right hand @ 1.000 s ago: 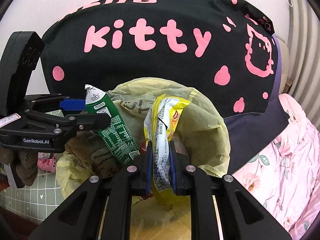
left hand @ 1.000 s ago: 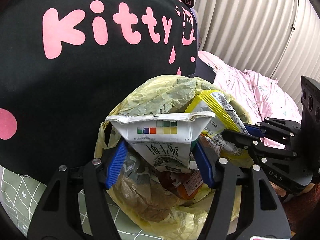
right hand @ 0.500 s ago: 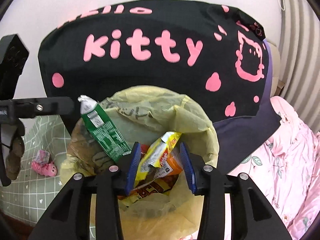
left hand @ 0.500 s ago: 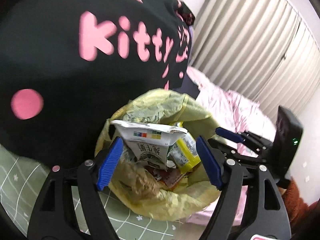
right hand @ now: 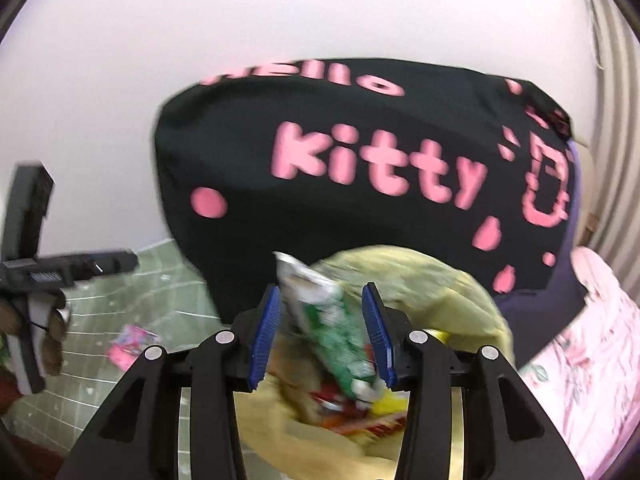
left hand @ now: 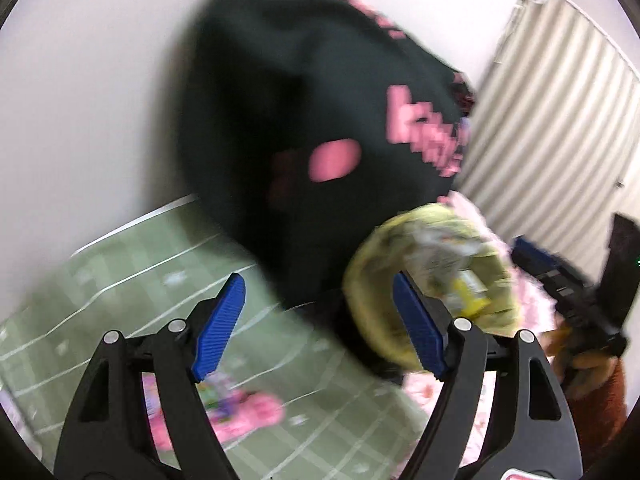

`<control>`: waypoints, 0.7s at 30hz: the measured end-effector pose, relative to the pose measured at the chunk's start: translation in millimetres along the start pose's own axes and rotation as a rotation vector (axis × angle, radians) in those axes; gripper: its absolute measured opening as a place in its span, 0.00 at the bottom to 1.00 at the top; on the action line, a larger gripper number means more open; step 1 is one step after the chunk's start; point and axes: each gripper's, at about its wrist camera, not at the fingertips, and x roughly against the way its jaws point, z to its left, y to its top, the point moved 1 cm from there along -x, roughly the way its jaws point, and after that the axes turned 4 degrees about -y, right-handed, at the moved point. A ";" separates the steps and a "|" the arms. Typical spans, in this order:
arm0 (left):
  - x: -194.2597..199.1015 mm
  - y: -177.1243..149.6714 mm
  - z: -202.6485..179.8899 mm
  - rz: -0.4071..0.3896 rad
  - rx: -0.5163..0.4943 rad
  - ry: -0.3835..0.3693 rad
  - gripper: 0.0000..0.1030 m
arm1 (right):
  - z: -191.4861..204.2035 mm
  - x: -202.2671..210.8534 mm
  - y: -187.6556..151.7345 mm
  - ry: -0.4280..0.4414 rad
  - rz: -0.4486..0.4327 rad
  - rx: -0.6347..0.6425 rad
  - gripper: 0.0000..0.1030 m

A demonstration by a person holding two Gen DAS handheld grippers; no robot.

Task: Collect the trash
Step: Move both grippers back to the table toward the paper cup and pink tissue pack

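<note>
The left gripper (left hand: 320, 320) has swung away from the yellow trash bag (left hand: 432, 280) since a second ago: the white carton that sat between its fingers then is gone from them, and the bag has slid from the middle of the left wrist view to behind the right-hand finger. Green checked bedding (left hand: 120, 280) now fills the space between the fingers, which stand spread wide with nothing between them. The right gripper (right hand: 324, 332) has let go of the yellow snack wrapper it was pinching; its fingers are now spread apart, not pressing on anything, and have pulled back above the bag (right hand: 440, 300).

The trash sits in the bag, which rests against a black cushion (right hand: 360, 140) with pink lettering. A green and white carton (right hand: 332, 328) sticks up out of the bag, seen between the right fingers but lying beyond them. A pink wrapper (right hand: 128, 344) lies on the bedding, apart from the bag.

Both views are smeared by motion. In the left wrist view the bag's contents are only pale and yellow blurs, and the right gripper (left hand: 560, 284) is cut off at the edge. Printing on the packaging cannot be read.
</note>
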 end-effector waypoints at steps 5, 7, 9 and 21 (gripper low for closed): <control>32.4 -30.8 65.2 -0.026 0.136 0.120 0.70 | 54.2 -22.7 -8.3 0.137 0.047 0.057 0.39; 44.6 -42.8 86.3 -0.040 0.181 0.163 0.70 | 76.2 -35.7 -19.4 0.187 0.085 0.081 0.39; 59.7 -60.0 107.8 -0.055 0.239 0.212 0.70 | 103.3 -55.1 -33.7 0.256 0.146 0.103 0.39; 163.8 -138.2 180.8 -0.184 0.442 0.467 0.70 | 212.4 -141.6 -91.3 0.396 0.375 0.190 0.39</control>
